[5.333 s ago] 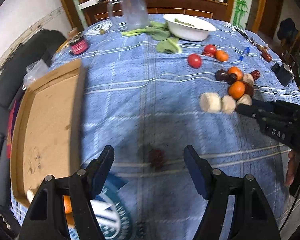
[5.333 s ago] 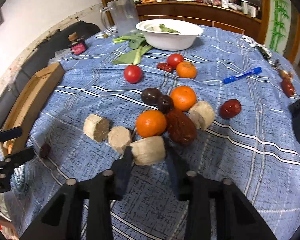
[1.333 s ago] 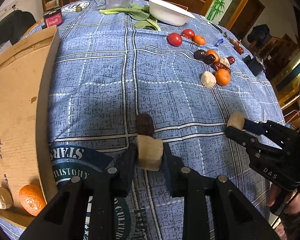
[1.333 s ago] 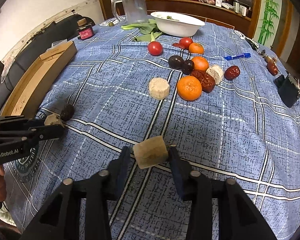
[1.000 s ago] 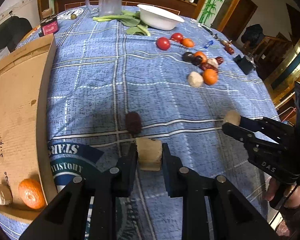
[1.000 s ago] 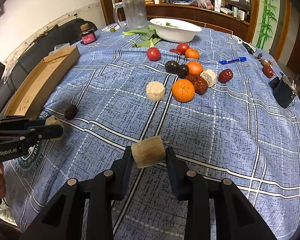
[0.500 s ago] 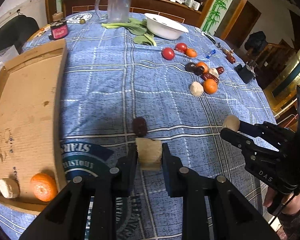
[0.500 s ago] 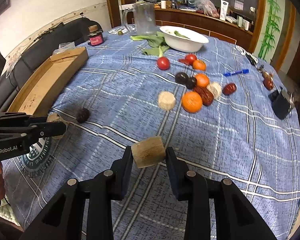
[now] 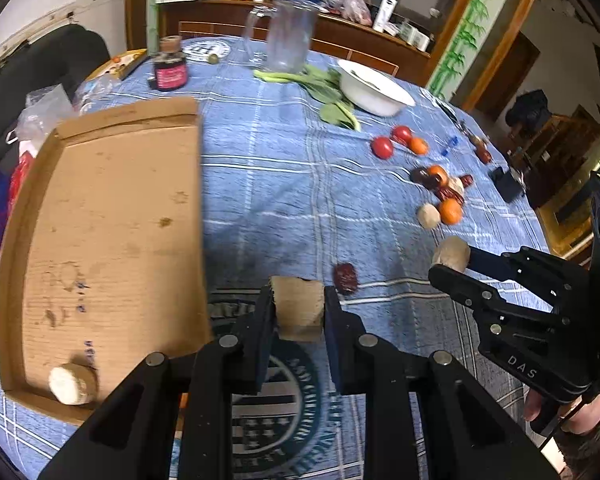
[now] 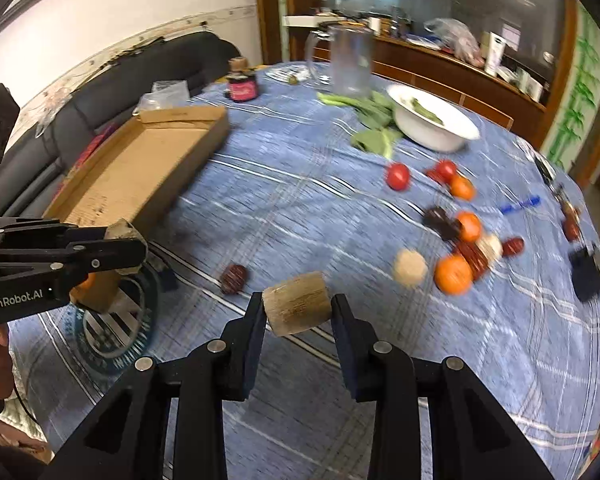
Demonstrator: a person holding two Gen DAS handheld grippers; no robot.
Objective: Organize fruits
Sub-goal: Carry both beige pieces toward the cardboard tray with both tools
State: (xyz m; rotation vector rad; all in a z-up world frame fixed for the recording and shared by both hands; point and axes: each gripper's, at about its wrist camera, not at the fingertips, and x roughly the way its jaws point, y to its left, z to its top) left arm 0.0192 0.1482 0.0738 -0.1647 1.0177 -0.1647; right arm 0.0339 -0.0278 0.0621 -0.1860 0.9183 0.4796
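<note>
Tray (image 9: pixel 100 208): cardboard, at the table's left edge; 1 pale chunk (image 9: pixel 73 383) lies in its near corner.
Left gripper (image 9: pixel 298 312): clamped on a tan chunk (image 9: pixel 298 307), held above the cloth just right of the tray's wall.
Date (image 9: pixel 345 278): dark red, alone on the blue cloth (image 9: pixel 284 184), just right of the left gripper.
Right gripper (image 10: pixel 298 312): narrowed onto a tan cylinder (image 10: pixel 298 303), held clear of the cloth.
Fruit pile (image 10: pixel 454 274): oranges, dates and pale chunks clustered at the right, well apart from the tray.
Tomatoes (image 10: pixel 398 176): beyond the pile, near the white bowl (image 10: pixel 436 124).
</note>
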